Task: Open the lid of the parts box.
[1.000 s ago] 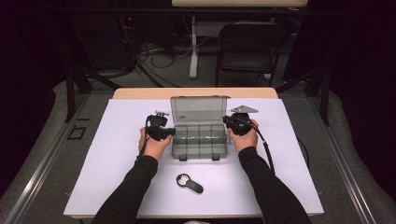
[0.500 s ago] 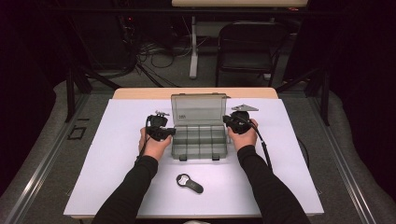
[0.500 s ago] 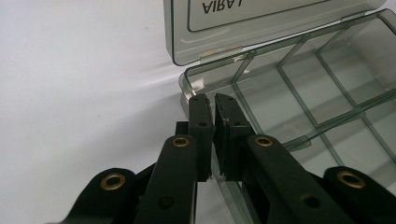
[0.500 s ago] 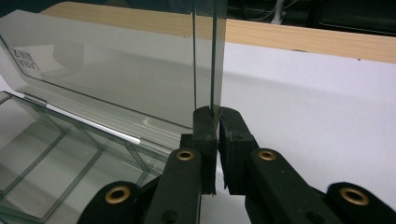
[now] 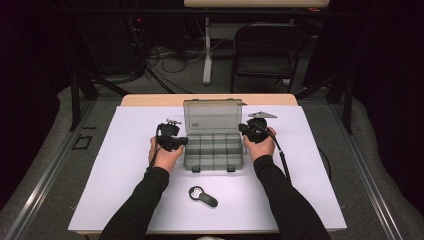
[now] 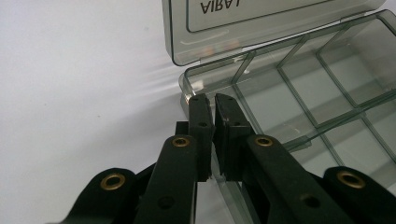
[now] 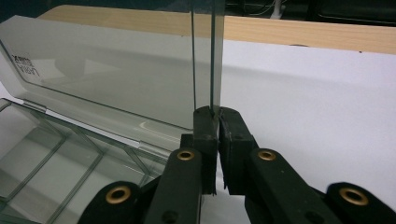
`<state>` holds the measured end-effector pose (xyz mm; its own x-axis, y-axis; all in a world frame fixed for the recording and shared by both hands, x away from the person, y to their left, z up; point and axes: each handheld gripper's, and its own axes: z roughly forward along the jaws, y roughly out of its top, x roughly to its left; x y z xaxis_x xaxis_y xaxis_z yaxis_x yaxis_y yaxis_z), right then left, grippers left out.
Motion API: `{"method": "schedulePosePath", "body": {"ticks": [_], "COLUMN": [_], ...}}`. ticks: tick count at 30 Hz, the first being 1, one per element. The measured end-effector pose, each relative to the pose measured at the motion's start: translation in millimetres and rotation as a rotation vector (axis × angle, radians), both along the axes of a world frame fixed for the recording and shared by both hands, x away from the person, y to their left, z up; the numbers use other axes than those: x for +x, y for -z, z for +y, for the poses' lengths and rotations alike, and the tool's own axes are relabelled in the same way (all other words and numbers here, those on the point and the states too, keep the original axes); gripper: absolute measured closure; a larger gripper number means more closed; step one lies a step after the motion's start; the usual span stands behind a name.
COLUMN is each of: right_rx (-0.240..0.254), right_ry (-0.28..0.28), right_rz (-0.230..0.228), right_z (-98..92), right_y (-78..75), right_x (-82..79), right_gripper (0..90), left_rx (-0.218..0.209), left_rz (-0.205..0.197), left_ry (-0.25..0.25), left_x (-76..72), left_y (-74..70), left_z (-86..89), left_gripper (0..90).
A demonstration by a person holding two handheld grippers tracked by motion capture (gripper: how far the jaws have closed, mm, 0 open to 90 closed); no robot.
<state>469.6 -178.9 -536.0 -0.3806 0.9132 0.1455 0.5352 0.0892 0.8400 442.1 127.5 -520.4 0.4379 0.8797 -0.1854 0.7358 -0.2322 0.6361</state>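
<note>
A smoky clear compartment box (image 5: 214,152) lies open on the white sheet, its lid (image 5: 212,117) standing up at the far side. My left gripper (image 5: 184,142) sits at the box's left side. In the left gripper view its jaws (image 6: 210,100) are shut on the left wall of the base (image 6: 303,93), below the lid (image 6: 261,23). My right gripper (image 5: 242,129) is at the lid's right end. In the right gripper view it (image 7: 218,112) is shut on the thin side edge of the lid (image 7: 116,79), which rises straight up from between the pads. The empty compartments (image 7: 46,158) lie to the left.
A small black oval object with a round white face (image 5: 202,196) lies on the white sheet (image 5: 125,190) in front of the box. The table's wooden far edge (image 5: 210,99) is just behind the lid. A folding chair (image 5: 265,50) stands beyond the table.
</note>
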Motion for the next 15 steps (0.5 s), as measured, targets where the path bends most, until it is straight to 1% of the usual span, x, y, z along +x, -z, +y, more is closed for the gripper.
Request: {"method": "schedulePosePath", "body": {"ticks": [6, 10, 15], "right_rx": [0.004, 0.018, 0.018], "right_ry": [0.003, 0.005, 0.010], "right_rz": [0.007, 0.018, 0.024], "right_z": [-0.1, -0.9, -0.6], "right_y": [0.1, 0.6, 0.3], "right_x": [1.7, 3.4, 4.4], "right_gripper": [86.5, 86.5, 86.5], "left_rx": [-0.001, 0.000, 0.000], "left_rz": [0.000, -0.001, -0.004], "left_ry": [0.000, 0.000, -0.001], "left_x": [0.0, -0.1, -0.4], "left_y": [0.0, 0.0, 0.3], "left_z": [0.0, -0.1, 0.0], "left_gripper": [85.6, 85.5, 85.5]}}
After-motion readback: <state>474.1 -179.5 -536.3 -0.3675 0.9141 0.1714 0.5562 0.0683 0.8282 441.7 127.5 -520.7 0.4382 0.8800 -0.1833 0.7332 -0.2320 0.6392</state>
